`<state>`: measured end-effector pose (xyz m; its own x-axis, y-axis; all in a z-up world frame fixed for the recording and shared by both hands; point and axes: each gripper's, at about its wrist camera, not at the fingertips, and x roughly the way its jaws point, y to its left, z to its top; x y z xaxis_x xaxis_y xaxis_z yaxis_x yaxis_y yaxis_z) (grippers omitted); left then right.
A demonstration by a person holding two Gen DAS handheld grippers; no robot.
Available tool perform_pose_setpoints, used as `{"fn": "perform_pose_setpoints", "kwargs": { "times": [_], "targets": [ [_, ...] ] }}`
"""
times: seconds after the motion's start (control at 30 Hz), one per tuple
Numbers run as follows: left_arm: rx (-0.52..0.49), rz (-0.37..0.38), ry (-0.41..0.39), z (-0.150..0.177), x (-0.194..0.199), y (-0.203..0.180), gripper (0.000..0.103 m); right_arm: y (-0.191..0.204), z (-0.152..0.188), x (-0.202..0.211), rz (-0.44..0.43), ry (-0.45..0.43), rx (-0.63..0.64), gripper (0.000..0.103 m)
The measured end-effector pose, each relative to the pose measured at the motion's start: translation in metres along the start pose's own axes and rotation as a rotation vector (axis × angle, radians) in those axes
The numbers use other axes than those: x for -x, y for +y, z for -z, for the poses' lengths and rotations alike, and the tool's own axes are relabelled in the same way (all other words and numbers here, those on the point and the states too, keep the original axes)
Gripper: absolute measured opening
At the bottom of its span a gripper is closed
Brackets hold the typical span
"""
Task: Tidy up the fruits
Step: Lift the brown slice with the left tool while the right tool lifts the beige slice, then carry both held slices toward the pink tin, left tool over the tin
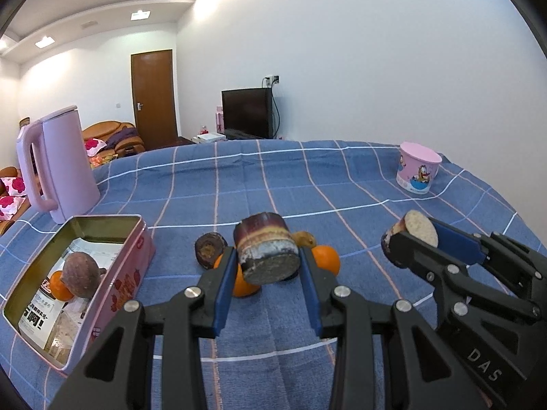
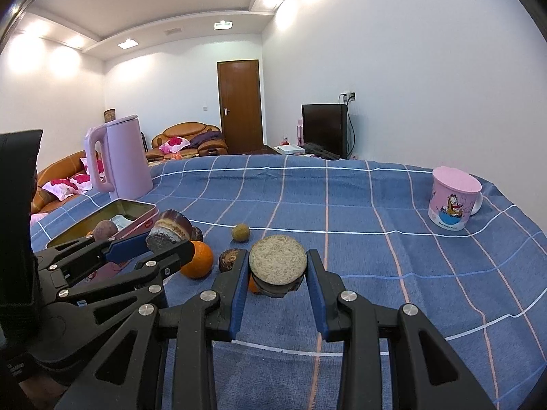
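Sugarcane pieces (image 1: 268, 249) gripped, both claws (image 1: 268, 266)

Glossy metal tin (image 1: 112, 294) — matt cloth tablecloth (image 1: 273, 177).

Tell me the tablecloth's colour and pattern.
The tablecloth is blue with a white and pink check; clearest in the right wrist view.

The cloth (image 1: 273, 177) is showing blue with white and pink lines making squares. The kettle (image 1: 61, 164) is looking soft purple. The tin (image 1: 112, 290) is looking pink with red marks. The cup (image 1: 417, 167) is showing pink with a cartoon cat. The oranges (image 2: 198, 259) are glowing orange.
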<state>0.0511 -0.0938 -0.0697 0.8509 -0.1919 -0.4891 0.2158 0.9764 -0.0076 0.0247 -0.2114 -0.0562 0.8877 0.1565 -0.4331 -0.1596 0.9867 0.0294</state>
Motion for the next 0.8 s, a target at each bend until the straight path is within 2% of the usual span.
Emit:
{"fn": "perform_pose_setpoints", "kwargs": {
  "times": [0.8],
  "targets": [
    [-0.009, -0.022, -0.062, -0.001, 0.012, 0.0, 0.038, 0.004, 0.001, 0.013, 0.004, -0.058, 0.019, 0.035]
  ]
}}
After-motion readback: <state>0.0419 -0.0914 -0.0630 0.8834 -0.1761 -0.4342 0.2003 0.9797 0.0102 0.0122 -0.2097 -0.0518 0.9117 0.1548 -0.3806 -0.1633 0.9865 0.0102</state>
